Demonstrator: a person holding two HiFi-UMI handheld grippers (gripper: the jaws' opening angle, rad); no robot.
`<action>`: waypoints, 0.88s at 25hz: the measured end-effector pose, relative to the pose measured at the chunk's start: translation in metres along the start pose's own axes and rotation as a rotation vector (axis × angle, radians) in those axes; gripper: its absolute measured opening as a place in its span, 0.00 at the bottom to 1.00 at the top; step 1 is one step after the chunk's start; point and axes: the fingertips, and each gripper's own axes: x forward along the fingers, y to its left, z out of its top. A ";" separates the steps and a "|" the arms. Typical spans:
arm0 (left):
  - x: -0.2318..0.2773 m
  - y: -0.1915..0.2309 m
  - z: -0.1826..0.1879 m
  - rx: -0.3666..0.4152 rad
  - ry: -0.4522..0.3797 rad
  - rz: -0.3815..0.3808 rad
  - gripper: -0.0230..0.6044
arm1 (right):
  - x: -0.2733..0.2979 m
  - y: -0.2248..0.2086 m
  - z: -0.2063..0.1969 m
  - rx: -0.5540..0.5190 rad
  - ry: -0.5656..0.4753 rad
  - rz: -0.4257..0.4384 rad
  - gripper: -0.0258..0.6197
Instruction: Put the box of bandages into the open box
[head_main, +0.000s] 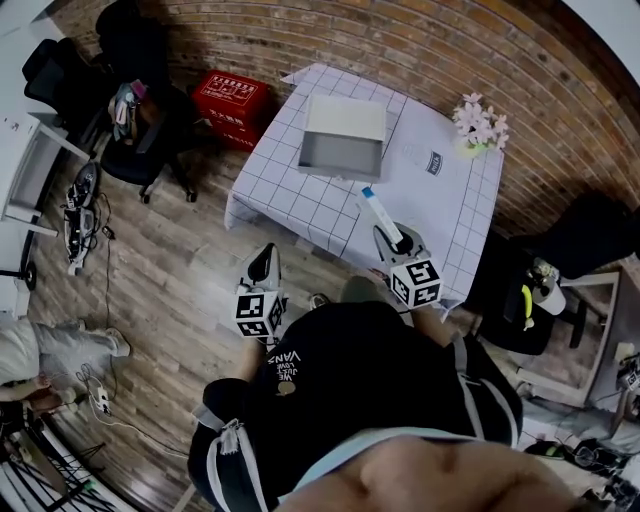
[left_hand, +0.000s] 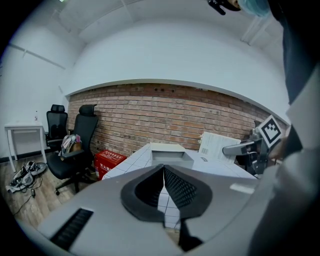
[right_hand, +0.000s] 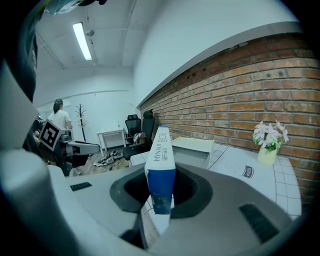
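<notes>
1. Gripping the bandage box (right_hand: 161, 165) by its broad sides with the right gripper (head_main: 388, 238), jaws pressed on it; blue and white, set on edge, sticking out past the jaws.
2. Holding that box in the air over the near edge of the table (head_main: 290, 205), well short of the open box (head_main: 343, 140).
3. Left gripper (left_hand: 164, 192): shut on nothing, pads pressed together.
4. Hovering off the table's near left corner, above the wood floor (head_main: 170, 290).
5. Standing mid-table on the grid cloth: the open box, lid at its far side.
6. At the far right corner: flowers (head_main: 482, 122); beyond the left edge, a red crate (head_main: 232, 98).
</notes>
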 end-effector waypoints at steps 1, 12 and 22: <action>0.002 0.001 0.001 -0.002 -0.001 0.000 0.06 | 0.002 -0.002 0.000 -0.002 0.002 -0.002 0.15; 0.035 0.012 0.018 -0.011 -0.007 0.019 0.06 | 0.039 -0.025 0.015 -0.024 0.017 0.014 0.15; 0.059 0.032 0.031 -0.035 -0.019 0.079 0.05 | 0.079 -0.049 0.032 -0.066 0.035 0.040 0.15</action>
